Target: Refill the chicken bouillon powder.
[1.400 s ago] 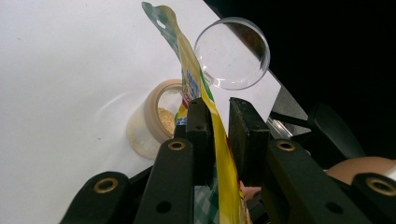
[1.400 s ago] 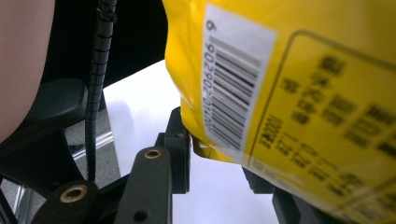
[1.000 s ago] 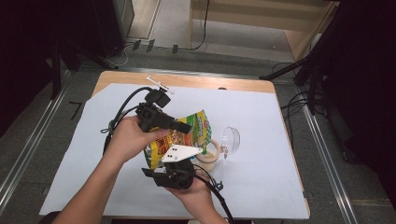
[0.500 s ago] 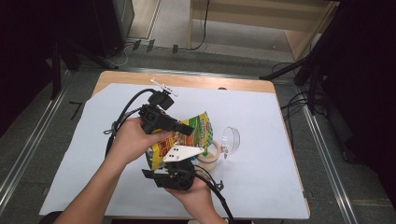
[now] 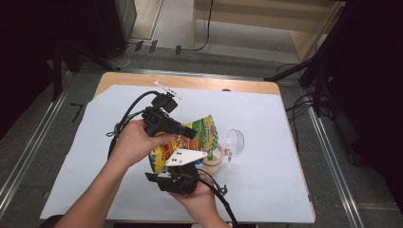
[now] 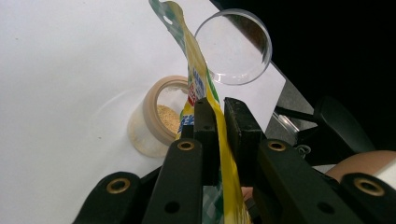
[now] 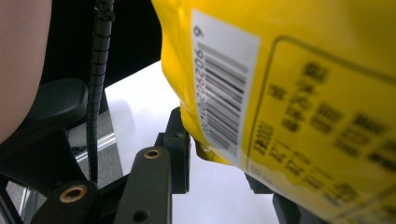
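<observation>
At the centre of the high view, both your grippers hold the yellow snack pouch (image 5: pixel 183 142) above the white sheet (image 5: pixel 285 190) that covers the table.

Your left gripper (image 5: pixel 187 133) comes in from the left of that view. In the left gripper view its jaws have just been closing and now pinch the thin upper edge of the pouch (image 6: pixel 205 100) between their pads.

Your right gripper (image 5: pixel 183 166) sits below the pouch, toward the bottom centre of the high view, with its grey three-cornered plate on top. In the right gripper view the pouch's lower corner (image 7: pixel 289 93), with the barcode label (image 7: pixel 224 84), lies between the jaws; the far jaw is mostly hidden, so the grasp looks firm, but you cannot see both pads pressing.

Just right of the pouch in the high view stands a small beige-rimmed jar (image 5: pixel 215 162), open at the top, with pale yellow powder (image 6: pixel 168 116) inside. Its clear lid (image 5: pixel 235 142) lies on the sheet just right of the jar.
</observation>
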{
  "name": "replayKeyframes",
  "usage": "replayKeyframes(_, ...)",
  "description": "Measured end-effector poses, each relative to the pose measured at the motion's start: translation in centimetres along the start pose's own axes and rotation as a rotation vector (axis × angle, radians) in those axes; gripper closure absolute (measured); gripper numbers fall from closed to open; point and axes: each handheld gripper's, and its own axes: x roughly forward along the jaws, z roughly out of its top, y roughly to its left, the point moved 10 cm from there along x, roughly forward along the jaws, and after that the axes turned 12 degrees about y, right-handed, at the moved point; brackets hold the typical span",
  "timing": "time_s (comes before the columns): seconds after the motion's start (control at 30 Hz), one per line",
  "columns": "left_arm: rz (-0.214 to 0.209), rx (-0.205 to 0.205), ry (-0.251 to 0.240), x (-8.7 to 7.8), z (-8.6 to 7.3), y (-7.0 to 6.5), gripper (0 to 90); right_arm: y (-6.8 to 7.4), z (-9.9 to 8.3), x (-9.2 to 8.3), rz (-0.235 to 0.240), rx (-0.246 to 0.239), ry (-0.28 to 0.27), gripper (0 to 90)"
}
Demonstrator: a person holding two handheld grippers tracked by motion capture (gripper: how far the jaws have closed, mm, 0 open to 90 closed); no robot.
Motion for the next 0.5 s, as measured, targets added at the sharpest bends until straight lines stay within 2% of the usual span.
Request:
replayKeyframes(0.1,0.01,-0.012,0.003,-0.13,-0.13,0.25,85.0,-0.04,0.07,0.08,0.005,0.016,0.0,62.8)
replayKeyframes(0.3,0.027,-0.006,-0.002,-0.2,-0.12,0.28,86.8,0.0,-0.02,-0.04,-0.013,0.003,0.008,65.4)
replayKeyframes(0.5,0.014,-0.016,-0.007,-0.14,-0.03,0.08,85.6,-0.16,0.02,-0.08,-0.014,0.009,0.008,67.8)
